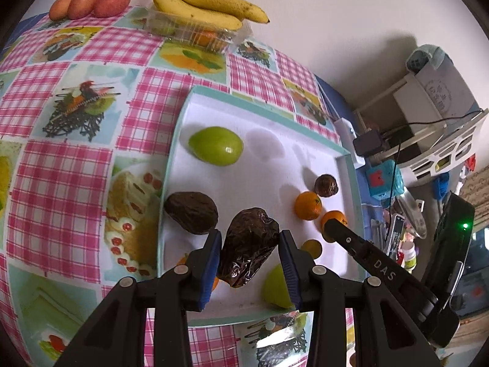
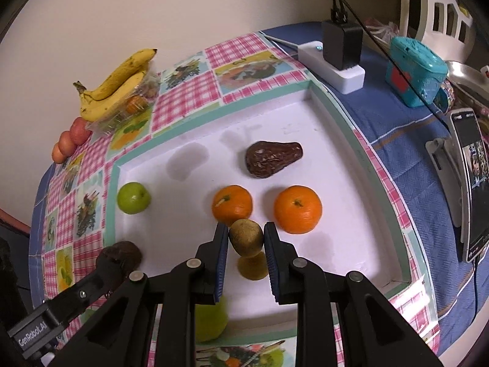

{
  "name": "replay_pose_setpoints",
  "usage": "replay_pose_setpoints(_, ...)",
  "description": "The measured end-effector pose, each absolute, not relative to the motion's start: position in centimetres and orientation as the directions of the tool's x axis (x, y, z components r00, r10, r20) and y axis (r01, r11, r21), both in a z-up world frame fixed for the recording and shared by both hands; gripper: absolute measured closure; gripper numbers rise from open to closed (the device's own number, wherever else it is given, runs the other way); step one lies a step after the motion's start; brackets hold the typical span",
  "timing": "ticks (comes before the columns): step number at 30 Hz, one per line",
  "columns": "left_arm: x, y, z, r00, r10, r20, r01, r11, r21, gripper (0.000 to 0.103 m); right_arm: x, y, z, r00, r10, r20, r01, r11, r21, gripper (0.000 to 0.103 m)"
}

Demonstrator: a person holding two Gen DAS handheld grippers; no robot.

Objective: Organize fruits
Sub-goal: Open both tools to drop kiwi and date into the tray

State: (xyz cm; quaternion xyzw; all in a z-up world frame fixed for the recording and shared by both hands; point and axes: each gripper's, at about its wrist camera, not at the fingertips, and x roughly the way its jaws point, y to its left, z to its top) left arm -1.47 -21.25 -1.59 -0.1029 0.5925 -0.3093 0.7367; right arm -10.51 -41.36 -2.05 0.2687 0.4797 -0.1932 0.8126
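A white tray [image 1: 269,128] with a teal rim lies on the checked tablecloth. My left gripper [image 1: 250,233] is shut on a dark wrinkled avocado [image 1: 249,246], held over the tray's near end. A second dark avocado [image 1: 192,212] lies just left of it and a green fruit [image 1: 215,145] farther back. My right gripper [image 2: 246,226] is shut on a small brownish fruit [image 2: 247,238] above a similar fruit [image 2: 253,264] on the tray. Two oranges [image 2: 233,205] [image 2: 298,209] sit just beyond its fingers, with a third avocado [image 2: 273,159] behind them. Another green fruit [image 2: 211,321] lies under the fingers.
Bananas [image 1: 201,3] rest on a clear plastic box [image 1: 195,33] at the table's back by the wall, with three reddish fruits [image 1: 88,3] to their left. A white power strip with a black adapter [image 2: 340,50], a teal box [image 2: 414,70] and a phone on a stand [image 2: 470,183] are right of the tray.
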Motion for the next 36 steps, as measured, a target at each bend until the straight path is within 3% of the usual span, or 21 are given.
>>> replay_pose_setpoints(23,-0.9,-20.2,-2.2,0.093,-0.55,-0.83,0.316,0.807,-0.499,0.062,-10.3,-41.6,-2.8,0.441,-0.07,-0.895,0.572,0.79,0.219,0.078)
replay_pose_setpoints(26,-0.7,-19.2,-1.7,0.112,-0.537,-0.836,0.309,0.819,-0.484,0.061,-10.2,-41.2,-2.5,0.436,-0.086,-0.896,0.565,0.801,0.198,0.073)
replay_pose_setpoints(29,-0.2,-17.7,-1.3,0.15,-0.486,-0.861,0.284,0.855,-0.433,0.042,-10.0,-40.3,-2.1,0.431,-0.095,-0.897,0.551,0.815,0.179,0.056)
replay_pose_setpoints(32,0.3,-15.9,-1.1,0.205,-0.404,-0.892,0.263,0.9,-0.347,0.035,-9.6,-39.0,-1.8,0.429,-0.102,-0.898,0.528,0.835,0.157,0.052)
replay_pose_setpoints(36,1.0,-13.1,-1.4,0.265,-0.275,-0.924,0.236,0.948,-0.214,0.016,-9.1,-37.1,-1.6,0.431,-0.106,-0.896,0.49,0.861,0.134,0.037)
